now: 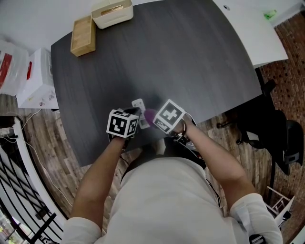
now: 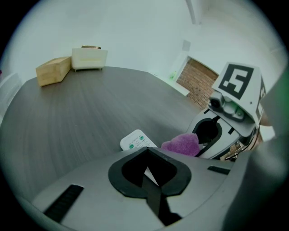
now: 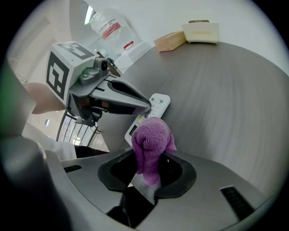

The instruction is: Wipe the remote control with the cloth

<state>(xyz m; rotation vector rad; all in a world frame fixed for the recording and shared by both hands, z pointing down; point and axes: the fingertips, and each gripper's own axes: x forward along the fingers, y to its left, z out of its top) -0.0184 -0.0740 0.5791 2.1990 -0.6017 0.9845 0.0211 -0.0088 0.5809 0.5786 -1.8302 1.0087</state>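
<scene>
The white remote control (image 1: 138, 104) lies near the front edge of the dark table (image 1: 190, 57). My left gripper (image 1: 135, 115) is shut on its near end; a white sliver of the remote control (image 2: 137, 140) shows between the closed jaws of the left gripper (image 2: 146, 168). My right gripper (image 3: 149, 177) is shut on a purple cloth (image 3: 151, 143), which bunches up out of its jaws. The cloth (image 1: 149, 116) rests against the remote control (image 3: 156, 104), just right of the left gripper (image 3: 133, 100). In the left gripper view the cloth (image 2: 182, 144) lies beside the right gripper (image 2: 212, 135).
A wooden block (image 1: 83, 35) and a cream box (image 1: 112, 12) stand at the table's far left corner. A white table (image 1: 252, 33) adjoins on the right, with a black chair (image 1: 269, 128) below it. White boxes (image 1: 38, 81) sit off the left edge.
</scene>
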